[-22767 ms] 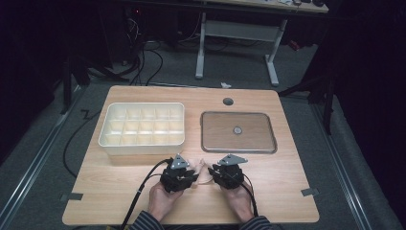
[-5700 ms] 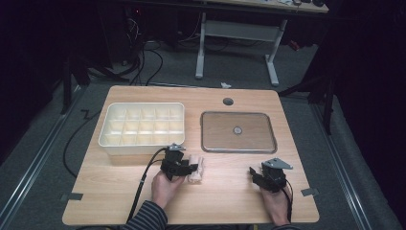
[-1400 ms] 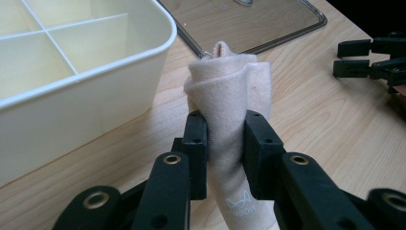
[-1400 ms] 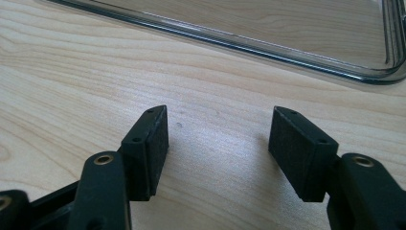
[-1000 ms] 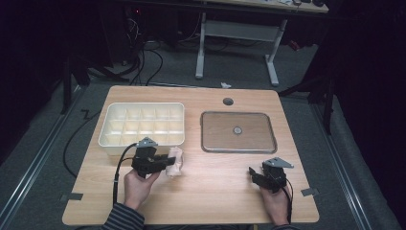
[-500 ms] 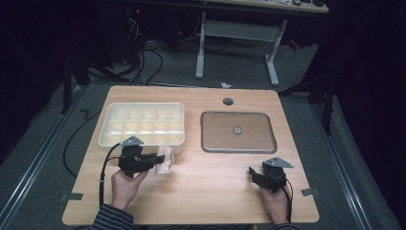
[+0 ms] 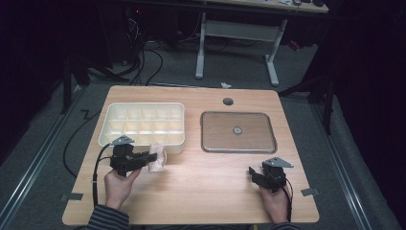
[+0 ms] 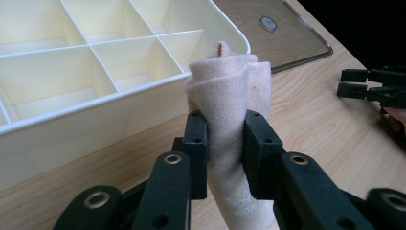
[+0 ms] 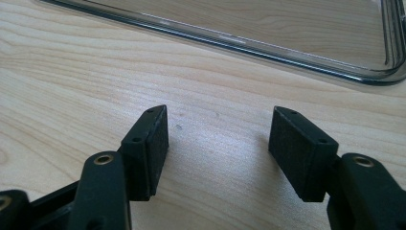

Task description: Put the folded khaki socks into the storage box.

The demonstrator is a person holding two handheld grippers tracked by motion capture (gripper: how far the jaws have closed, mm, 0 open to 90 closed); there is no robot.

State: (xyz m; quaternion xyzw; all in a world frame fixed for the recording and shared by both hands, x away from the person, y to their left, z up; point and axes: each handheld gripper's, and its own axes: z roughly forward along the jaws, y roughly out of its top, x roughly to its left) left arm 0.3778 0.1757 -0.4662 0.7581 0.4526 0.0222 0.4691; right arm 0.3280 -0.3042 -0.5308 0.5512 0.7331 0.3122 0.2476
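Left gripper [image 8: 225,139] clamps rolled cloth [image 8: 230,91] beside tray [image 8: 143,93] rim

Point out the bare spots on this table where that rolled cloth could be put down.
Widest bare patch: the light wooden table between the left gripper, shut on the rolled pale pink cloth, and the open right gripper, in front of the clear flat lid. Crowded at the cream compartment box, beside the cloth.

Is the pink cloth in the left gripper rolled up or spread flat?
Rolled up: the cloth stands bunched between the left gripper.
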